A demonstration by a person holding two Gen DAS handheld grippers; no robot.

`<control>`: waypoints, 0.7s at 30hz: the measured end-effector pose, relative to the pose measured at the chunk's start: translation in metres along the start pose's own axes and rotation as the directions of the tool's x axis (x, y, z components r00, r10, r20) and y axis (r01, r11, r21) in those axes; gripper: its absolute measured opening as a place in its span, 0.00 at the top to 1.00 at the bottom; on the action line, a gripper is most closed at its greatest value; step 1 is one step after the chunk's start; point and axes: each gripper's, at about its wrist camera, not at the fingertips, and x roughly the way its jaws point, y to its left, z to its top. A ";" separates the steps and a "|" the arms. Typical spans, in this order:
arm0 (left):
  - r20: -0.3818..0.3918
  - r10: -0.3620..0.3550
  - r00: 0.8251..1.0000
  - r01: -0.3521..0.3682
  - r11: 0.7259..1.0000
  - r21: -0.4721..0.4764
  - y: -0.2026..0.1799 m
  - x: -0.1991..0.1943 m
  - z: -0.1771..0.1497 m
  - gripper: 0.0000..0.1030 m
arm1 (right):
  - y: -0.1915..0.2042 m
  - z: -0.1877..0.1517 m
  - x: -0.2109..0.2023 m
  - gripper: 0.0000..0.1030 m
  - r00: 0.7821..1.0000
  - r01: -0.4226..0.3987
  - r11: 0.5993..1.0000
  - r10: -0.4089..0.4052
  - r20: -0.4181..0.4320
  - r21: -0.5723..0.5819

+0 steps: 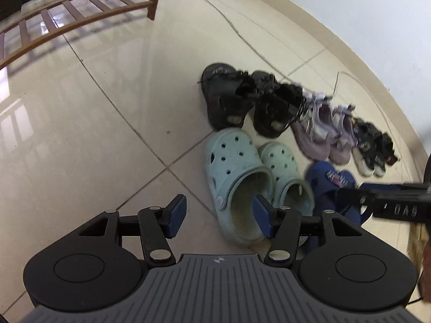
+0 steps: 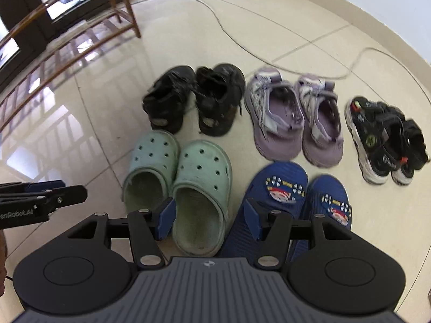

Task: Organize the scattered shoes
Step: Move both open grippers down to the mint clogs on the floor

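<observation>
Several pairs of shoes stand in two rows on the tiled floor. The far row holds black shoes, purple sneakers and black sandals. The near row holds mint green clogs and blue slippers. My left gripper is open and empty above the left clog. My right gripper is open and empty above the gap between the clogs and the slippers. The right gripper also shows at the right edge of the left wrist view.
A wooden shoe rack stands at the far left by a dark window. A white cable runs across the floor behind the shoes. A white wall and skirting lie at the right.
</observation>
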 end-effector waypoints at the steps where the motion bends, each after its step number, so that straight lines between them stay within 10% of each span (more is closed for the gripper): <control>1: -0.001 -0.001 1.000 0.001 1.000 0.007 0.001 0.002 -0.003 0.44 | -0.002 -0.001 0.002 0.39 1.000 0.002 1.000 -0.002 0.003 0.011; 21: -0.025 0.021 0.999 -0.020 0.999 0.029 -0.015 0.047 0.000 0.44 | 0.000 -0.016 0.034 0.40 0.999 0.019 0.999 -0.017 0.045 -0.027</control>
